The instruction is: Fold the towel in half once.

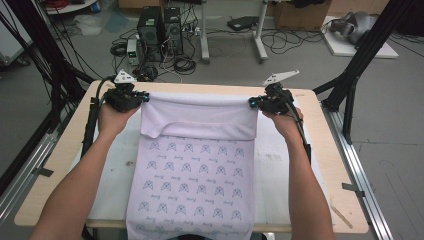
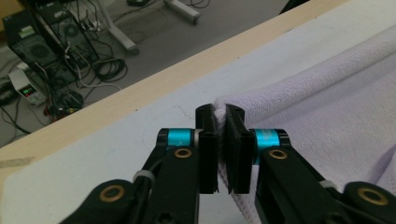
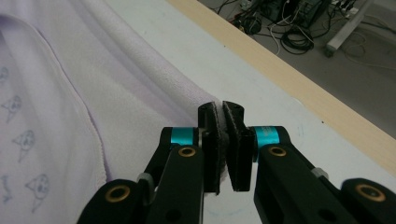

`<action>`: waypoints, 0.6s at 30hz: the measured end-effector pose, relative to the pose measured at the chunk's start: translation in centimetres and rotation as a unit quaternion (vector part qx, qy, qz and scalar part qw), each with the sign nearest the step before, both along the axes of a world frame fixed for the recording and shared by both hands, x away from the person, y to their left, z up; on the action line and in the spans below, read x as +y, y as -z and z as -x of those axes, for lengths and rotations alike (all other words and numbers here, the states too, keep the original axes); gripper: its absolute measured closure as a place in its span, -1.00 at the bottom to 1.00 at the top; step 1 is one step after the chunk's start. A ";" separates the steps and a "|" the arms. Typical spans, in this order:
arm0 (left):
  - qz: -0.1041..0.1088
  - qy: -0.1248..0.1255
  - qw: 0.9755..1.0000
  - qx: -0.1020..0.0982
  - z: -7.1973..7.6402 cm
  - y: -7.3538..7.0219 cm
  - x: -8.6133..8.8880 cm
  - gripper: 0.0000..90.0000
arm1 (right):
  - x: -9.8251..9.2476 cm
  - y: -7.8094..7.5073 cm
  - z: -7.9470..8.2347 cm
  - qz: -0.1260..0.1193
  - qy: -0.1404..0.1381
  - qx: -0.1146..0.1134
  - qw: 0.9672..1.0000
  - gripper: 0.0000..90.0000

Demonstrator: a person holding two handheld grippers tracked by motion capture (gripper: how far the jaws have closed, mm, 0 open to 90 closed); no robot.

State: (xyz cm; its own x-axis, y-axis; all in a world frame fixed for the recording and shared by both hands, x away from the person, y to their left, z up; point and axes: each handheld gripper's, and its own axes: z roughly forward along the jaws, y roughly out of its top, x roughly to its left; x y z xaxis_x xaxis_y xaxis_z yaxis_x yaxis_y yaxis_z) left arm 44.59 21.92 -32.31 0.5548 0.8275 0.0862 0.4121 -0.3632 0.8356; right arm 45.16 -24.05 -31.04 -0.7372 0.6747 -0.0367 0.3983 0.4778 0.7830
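The towel (image 1: 192,175) lies down the middle of the table (image 1: 320,150), pale lilac with rows of small printed figures on its upper face, and its far end is lifted and folded back toward the person so that the plain underside shows as a broad band across the top. The near end hangs past the table edge and is cut off by the bottom of the high view, so how far it drops cannot be told. The left gripper (image 1: 145,98) pinches the far left corner of the fold and the right gripper (image 1: 252,102) pinches the far right corner, each with its jaws nearly together on the cloth. From above the jaws are small and dark and the grip is hard to make out. The left gripper view settles it: a thin edge of towel (image 2: 327,121) stands squeezed between the two black jaws of the left gripper (image 2: 219,116). The right gripper view shows the same for the right gripper (image 3: 220,112), with the towel (image 3: 93,93) falling away to the side, its hem and a few printed figures visible. A white mat (image 1: 285,165) covers the tabletop beneath the towel. Beyond the table, computers (image 1: 160,27) and cables sit on the floor.
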 end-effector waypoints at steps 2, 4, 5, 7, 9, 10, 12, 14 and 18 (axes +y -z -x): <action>-0.019 -0.017 0.999 0.034 -0.6 1.4 -0.1 0.50 | -0.1 0.9 -0.6 -0.006 0.020 0.015 1.000 0.37; -0.015 -0.016 0.999 0.047 -0.4 2.8 0.3 0.39 | -0.3 2.2 -0.8 -0.016 0.022 0.038 0.999 0.30; -0.012 -0.015 0.998 0.052 0.0 3.6 0.6 0.36 | -0.4 2.9 -0.6 -0.015 0.021 0.041 0.999 0.28; -0.001 -0.015 0.998 0.060 0.6 4.5 1.1 0.30 | -0.3 4.0 -0.3 -0.005 0.011 0.066 0.998 0.20; 0.007 -0.008 0.998 0.069 1.4 5.3 1.5 0.26 | -0.2 4.9 0.5 -0.003 0.001 0.064 0.998 0.22; 0.014 0.001 0.998 0.069 2.0 5.6 1.7 0.25 | -0.1 5.1 0.8 -0.008 0.000 0.066 0.998 0.21; 0.031 0.012 0.997 0.072 2.9 6.0 1.9 0.23 | 0.0 5.8 1.5 -0.024 -0.006 0.074 0.997 0.20; 0.028 0.029 0.996 0.079 3.7 6.3 1.8 0.21 | 0.1 6.5 2.2 -0.023 -0.010 0.077 0.997 0.20; 0.046 0.070 0.994 0.077 5.4 6.7 1.2 0.11 | 0.3 8.0 3.4 -0.018 -0.022 0.088 0.996 0.19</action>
